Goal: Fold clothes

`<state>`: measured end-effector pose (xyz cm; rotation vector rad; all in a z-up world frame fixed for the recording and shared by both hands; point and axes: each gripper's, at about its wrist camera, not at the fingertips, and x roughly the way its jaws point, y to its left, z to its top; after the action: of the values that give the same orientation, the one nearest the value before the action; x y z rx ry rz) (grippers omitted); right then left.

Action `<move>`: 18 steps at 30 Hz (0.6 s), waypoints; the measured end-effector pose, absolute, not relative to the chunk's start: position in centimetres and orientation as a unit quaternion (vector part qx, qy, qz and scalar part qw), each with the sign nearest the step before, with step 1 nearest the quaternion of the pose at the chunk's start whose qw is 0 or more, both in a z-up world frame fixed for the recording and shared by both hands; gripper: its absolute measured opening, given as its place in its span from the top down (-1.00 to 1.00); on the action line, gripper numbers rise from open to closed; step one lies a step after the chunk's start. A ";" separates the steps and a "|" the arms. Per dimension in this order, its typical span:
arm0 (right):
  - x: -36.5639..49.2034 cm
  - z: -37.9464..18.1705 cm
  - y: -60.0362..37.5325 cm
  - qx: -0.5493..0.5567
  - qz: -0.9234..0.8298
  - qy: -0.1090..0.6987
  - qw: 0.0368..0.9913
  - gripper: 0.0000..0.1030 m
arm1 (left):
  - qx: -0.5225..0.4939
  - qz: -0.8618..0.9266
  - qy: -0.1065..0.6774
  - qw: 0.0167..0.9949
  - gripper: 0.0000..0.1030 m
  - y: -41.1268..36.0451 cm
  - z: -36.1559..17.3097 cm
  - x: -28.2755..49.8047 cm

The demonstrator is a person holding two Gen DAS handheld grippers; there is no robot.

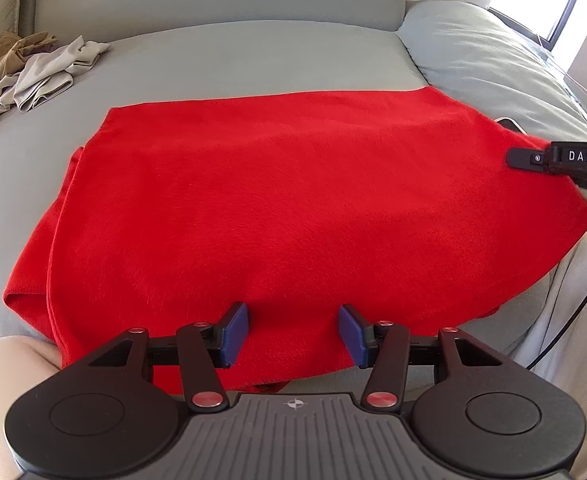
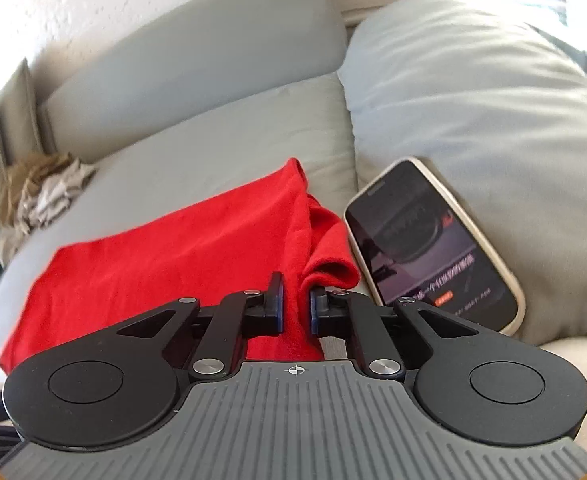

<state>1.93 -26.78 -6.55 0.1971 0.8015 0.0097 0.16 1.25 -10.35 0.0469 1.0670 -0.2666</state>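
Because the red garment (image 1: 293,208) lay soft and limp on the sofa (image 1: 233,60), our right claw (image 2: 296,304) pinched its 3 o'clock edge; our left claw (image 1: 293,330) hovered half-open at 6 o'clock.

One red garment (image 1: 273,200), one phone (image 2: 433,244), two grippers (image 1: 293,332)

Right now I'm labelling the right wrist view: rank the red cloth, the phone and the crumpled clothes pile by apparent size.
1. Red cloth
2. Phone
3. Crumpled clothes pile; it lies farther from the camera, so its true size is unsure.
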 end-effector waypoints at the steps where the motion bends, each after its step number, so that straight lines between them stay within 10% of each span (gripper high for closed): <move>1: 2.0 -5.8 -25.4 0.057 0.004 0.388 0.920 0.78 | 0.017 -0.129 0.509 0.851 0.04 1.5 -10.2 0.3; 18: -0.1 -4.7 2.9 -0.244 0.271 0.344 0.865 0.81 | -0.255 0.088 0.384 0.883 0.04 24.1 -4.2 -6.9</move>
<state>-0.10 2.92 -4.67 -0.5109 0.7209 0.5675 -6.90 24.05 -4.24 -0.5315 0.7999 0.1834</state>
